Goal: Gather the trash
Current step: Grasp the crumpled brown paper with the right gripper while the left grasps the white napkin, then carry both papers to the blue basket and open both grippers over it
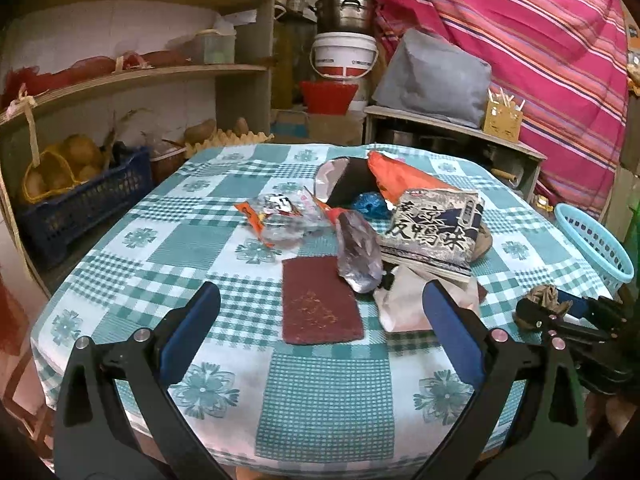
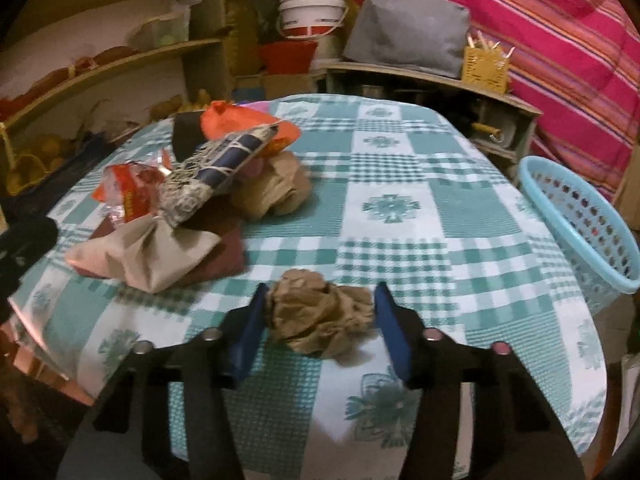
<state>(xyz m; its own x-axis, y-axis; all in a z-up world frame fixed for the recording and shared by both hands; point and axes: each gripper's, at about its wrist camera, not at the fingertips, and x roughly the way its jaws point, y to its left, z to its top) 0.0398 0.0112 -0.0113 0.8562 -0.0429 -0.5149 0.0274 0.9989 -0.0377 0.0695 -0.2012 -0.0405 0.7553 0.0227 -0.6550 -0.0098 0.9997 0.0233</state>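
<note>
Brown crumpled paper (image 2: 320, 320) sits between the blue pads of the right gripper (image 2: 322, 328), near the front edge of the table (image 2: 400, 208); both pads press against the wad, so the jaws are clamped on it. In the left wrist view the same wad shows in that gripper at the table's right edge. The left gripper (image 1: 320, 320) stands wide, holding nothing, over the front edge, with a maroon pad (image 1: 320, 304) lying flat between and just beyond its fingers. The rest of the litter is heaped toward the middle and far side of the cloth: a printed snack bag (image 1: 434, 228), a silvery wrapper (image 1: 360, 256), a clear wrapper (image 1: 280, 216), an orange bag (image 1: 400, 178) and a white paper bag (image 1: 404, 304). A light blue basket (image 2: 580, 228) stands beside the table's right edge; what it holds cannot be made out.
</note>
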